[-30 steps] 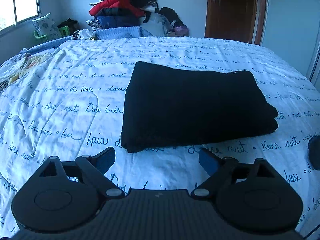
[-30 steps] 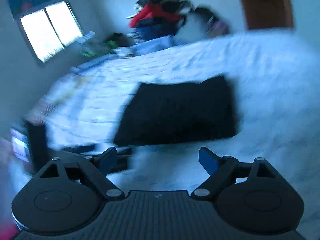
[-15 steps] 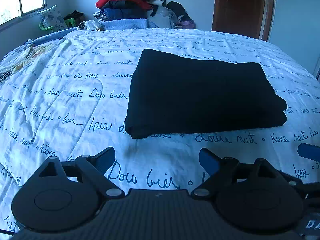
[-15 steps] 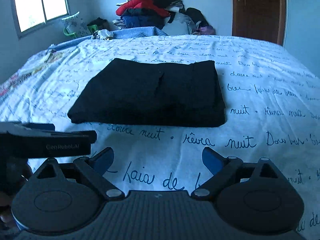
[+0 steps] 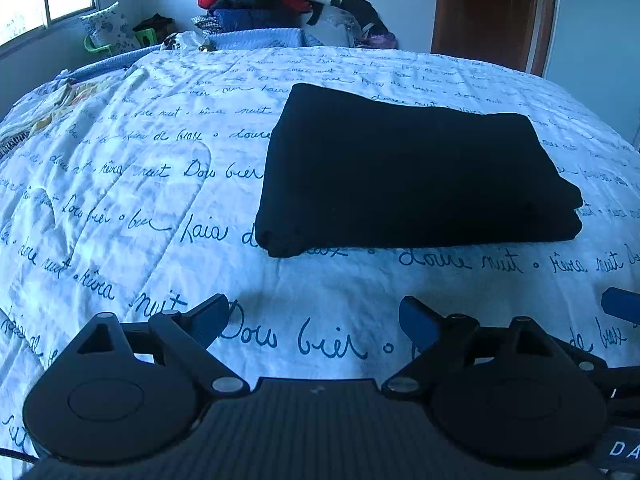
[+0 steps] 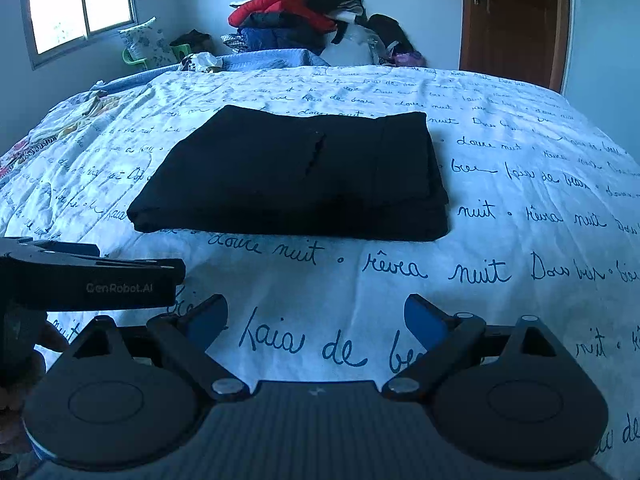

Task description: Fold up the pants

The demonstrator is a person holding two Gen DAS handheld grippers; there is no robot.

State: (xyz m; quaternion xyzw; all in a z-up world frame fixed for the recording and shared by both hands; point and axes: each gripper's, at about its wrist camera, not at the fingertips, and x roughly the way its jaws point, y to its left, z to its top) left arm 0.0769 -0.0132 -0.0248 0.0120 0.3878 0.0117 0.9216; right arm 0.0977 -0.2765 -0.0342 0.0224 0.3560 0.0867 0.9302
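Note:
The black pants lie folded into a flat rectangle on the bed, also seen in the right wrist view. My left gripper is open and empty, held above the bedspread short of the pants' near edge. My right gripper is open and empty, also short of the near edge. The left gripper's body shows at the left of the right wrist view. A blue fingertip of the right gripper shows at the right edge of the left wrist view.
The white bedspread with blue script covers the bed. A pile of clothes is stacked beyond the far edge. A brown door is at the far right, a window at the far left.
The right gripper swung round fast and settled beside the left one, facing the pants. The left gripper pulled back slightly. Both stayed open; the pants did not move.

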